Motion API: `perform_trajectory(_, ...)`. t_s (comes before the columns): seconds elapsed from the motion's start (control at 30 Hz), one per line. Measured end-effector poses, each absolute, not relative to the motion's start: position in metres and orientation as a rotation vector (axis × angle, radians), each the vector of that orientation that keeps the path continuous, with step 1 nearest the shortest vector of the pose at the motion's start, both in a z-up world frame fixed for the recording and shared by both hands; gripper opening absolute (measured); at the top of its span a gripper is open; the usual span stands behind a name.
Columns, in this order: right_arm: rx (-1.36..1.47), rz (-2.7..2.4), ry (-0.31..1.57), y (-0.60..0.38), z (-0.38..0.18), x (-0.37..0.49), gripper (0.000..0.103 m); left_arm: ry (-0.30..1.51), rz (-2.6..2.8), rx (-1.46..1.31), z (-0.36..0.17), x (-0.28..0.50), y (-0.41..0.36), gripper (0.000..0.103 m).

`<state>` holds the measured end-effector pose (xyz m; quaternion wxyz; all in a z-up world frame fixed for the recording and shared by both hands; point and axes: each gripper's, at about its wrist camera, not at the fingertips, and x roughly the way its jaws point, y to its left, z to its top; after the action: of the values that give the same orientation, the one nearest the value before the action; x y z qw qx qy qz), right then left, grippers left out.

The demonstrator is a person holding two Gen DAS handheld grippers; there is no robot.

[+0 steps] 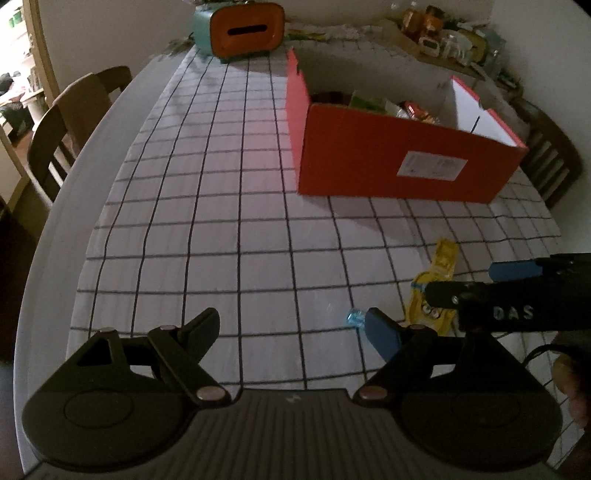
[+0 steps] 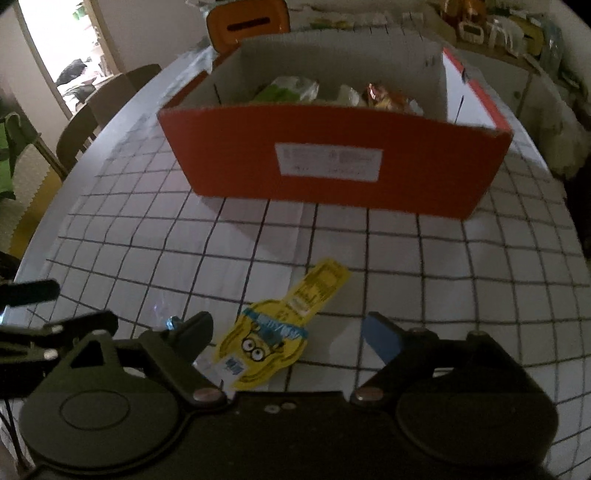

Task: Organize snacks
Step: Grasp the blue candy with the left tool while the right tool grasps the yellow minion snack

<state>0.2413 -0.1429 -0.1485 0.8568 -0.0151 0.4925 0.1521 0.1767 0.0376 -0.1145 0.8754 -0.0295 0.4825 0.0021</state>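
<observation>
A yellow banana-shaped snack packet with a cartoon face (image 2: 275, 334) lies flat on the checked tablecloth, just ahead of my right gripper (image 2: 286, 326), which is open and empty above its near end. It also shows in the left wrist view (image 1: 436, 280), partly behind the right gripper's fingers (image 1: 513, 269). A small blue-wrapped candy (image 1: 354, 317) lies beside my left gripper (image 1: 291, 321), which is open and empty; the candy also peeks out in the right wrist view (image 2: 171, 323). An orange cardboard box (image 2: 332, 166) with several snack packets inside stands further back; it also shows in the left wrist view (image 1: 399, 158).
An orange and teal tissue holder (image 1: 245, 29) stands at the table's far end. A cluttered shelf (image 1: 450, 37) is at the back right. Wooden chairs (image 1: 70, 122) stand at the left side and one (image 1: 554, 155) at the right. The table's rounded edge (image 1: 48, 236) runs along the left.
</observation>
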Motion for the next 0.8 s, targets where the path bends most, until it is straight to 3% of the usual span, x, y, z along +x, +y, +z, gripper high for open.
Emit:
perform_trajectory(0.37, -0.045, 0.226, 1.062, -0.119, -0.164, 0.243, 0.074, 1.034, 0.048, -0.078, -0.123, 0.172, 0.042, 0.086)
perform_trajectory(0.47, -0.034, 0.216, 1.068, -0.116, -0.166, 0.244, 0.064, 1.041, 0.056, -0.081, -0.124, 0.173, 0.042, 0.086)
perform_trajectory(0.77, -0.046, 0.234, 1.052, -0.126, -0.161, 0.237, 0.058, 1.056, 0.050, -0.103, -0.127, 0.177, 0.040, 0.086)
perform_trajectory(0.8, -0.050, 0.238, 1.048, -0.127, -0.160, 0.237, 0.054, 1.059, 0.049, -0.109, -0.127, 0.178, 0.039, 0.086)
